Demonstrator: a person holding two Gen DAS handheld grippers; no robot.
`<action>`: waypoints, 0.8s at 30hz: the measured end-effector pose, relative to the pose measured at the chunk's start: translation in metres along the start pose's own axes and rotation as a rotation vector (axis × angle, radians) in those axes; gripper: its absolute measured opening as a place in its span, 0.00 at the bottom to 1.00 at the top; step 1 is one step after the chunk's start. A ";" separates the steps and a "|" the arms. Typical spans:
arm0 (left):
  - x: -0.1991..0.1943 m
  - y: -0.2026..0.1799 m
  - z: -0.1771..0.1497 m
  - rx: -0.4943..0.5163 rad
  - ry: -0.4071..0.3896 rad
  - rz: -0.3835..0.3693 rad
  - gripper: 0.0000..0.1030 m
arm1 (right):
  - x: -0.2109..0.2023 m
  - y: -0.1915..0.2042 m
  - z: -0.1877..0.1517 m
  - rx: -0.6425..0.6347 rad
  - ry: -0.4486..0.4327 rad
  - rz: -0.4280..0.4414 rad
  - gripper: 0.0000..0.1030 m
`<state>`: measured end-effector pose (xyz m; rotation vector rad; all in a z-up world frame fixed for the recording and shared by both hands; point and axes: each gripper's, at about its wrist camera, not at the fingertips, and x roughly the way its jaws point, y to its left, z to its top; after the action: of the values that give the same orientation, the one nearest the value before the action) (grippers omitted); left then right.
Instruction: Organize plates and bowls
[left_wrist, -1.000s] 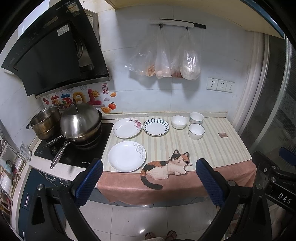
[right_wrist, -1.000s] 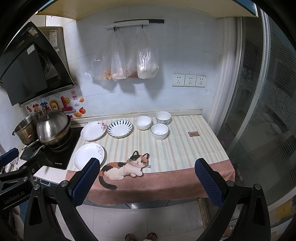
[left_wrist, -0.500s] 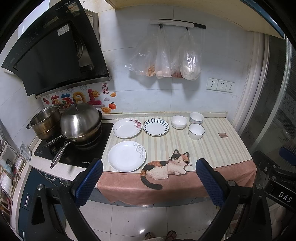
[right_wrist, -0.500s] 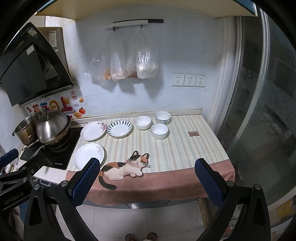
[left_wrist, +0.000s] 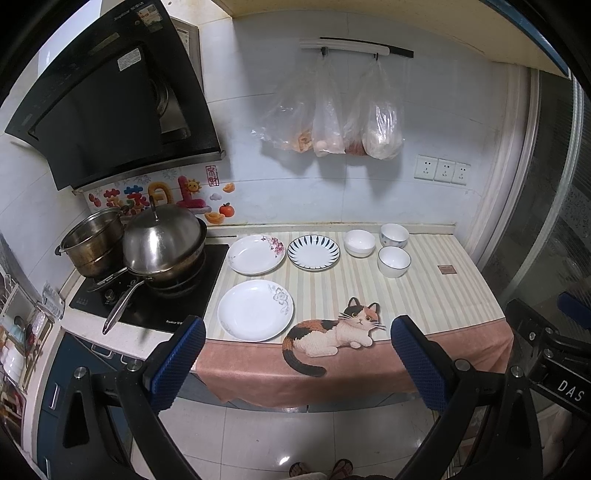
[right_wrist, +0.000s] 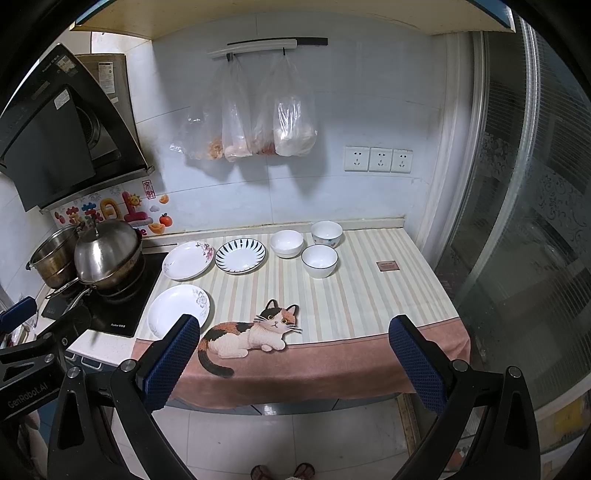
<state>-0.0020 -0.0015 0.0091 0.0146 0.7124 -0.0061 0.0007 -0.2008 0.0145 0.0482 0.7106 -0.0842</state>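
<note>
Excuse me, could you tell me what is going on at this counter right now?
A person holds both grippers back from the counter, and nothing is picked up yet. The left gripper and right gripper are both open and empty. On the striped cloth lie three plates and three bowls, all separate, none stacked.

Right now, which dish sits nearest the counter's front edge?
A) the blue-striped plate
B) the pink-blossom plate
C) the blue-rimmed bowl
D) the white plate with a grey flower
D: the white plate with a grey flower lies alone in the front row, by the cat print.
</note>
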 end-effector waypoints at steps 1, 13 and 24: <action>-0.001 0.001 0.000 -0.001 -0.001 0.000 1.00 | 0.000 0.000 0.000 0.001 0.001 0.000 1.00; 0.003 -0.001 0.005 0.007 -0.005 0.000 1.00 | -0.002 0.004 0.002 0.002 -0.006 -0.004 1.00; 0.012 -0.001 0.006 0.018 -0.006 -0.012 1.00 | 0.003 0.002 0.004 0.020 -0.005 -0.012 1.00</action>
<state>0.0112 -0.0025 0.0052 0.0276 0.7067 -0.0241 0.0054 -0.1997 0.0155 0.0626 0.7052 -0.1029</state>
